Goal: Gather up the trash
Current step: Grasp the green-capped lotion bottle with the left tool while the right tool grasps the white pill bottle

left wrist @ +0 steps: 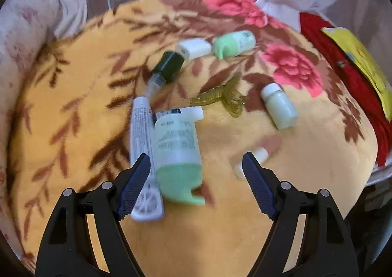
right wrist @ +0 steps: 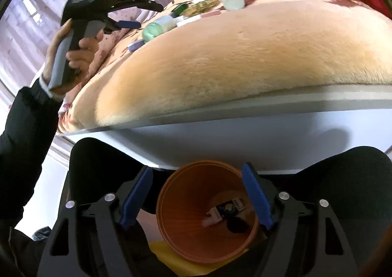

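Trash lies scattered on a floral blanket [left wrist: 73, 105] spread over what looks like a bed or low table by a window; which, the pictures do not settle. In the left wrist view, a pale bottle with a green cap [left wrist: 177, 154] lies beside a white tube [left wrist: 142, 144], both just ahead of the left gripper [left wrist: 196, 162], probably the nearest pick. Farther off lie a dark-capped vial [left wrist: 166, 68], a white box [left wrist: 194, 48], a second green-capped bottle [left wrist: 234, 44], an olive plastic piece [left wrist: 225, 99], a small white-capped bottle [left wrist: 279, 106] and a small white stick [left wrist: 254, 158]. The left fingers [left wrist: 137, 184] stand wide open and hold nothing; the tube shows past the left pad, but contact cannot be told through the blur. In the right wrist view, an orange bin [right wrist: 176, 215] sits low, below the white edge, presumably so items can be dropped straight in; a few small pieces already lie at its bottom. The right gripper [right wrist: 197, 196] hangs above its mouth, fingers [right wrist: 257, 198] apart and empty. A hand [right wrist: 83, 49] in a dark sleeve holds the left gripper up over the blanket's far side, near the clutter.
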Demonstrator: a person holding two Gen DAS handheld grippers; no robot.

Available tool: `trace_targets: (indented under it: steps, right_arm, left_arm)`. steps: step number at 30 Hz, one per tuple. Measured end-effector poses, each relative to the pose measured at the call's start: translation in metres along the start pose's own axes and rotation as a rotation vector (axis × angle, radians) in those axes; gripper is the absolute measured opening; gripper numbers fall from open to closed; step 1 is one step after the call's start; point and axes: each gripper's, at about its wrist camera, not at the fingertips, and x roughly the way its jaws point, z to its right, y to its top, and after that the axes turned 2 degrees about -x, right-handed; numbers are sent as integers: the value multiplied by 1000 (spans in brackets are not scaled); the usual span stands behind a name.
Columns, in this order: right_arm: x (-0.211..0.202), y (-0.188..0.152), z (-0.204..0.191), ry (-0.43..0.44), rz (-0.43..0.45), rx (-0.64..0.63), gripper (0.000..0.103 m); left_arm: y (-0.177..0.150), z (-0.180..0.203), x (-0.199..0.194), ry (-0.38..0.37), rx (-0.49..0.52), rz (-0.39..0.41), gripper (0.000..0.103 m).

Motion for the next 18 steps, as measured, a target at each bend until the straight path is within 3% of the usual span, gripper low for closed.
trace_targets:
  steps: [4, 12, 14, 18]
  right_arm:
    - [3, 3, 10, 10, 3, 31, 75]
    - [3, 3, 19, 20, 7, 60, 75]
    - [2, 3, 17, 15, 7, 56, 75]
    - [-1, 3, 16, 19, 15, 59, 75]
  left_arm:
    - [16, -4, 28, 9, -37, -89, 76]
    - [17, 0, 59, 16, -69, -154, 75]
    - [18, -3, 69, 29, -79, -166, 66]
    - [12, 11, 71, 97, 26, -116, 53]
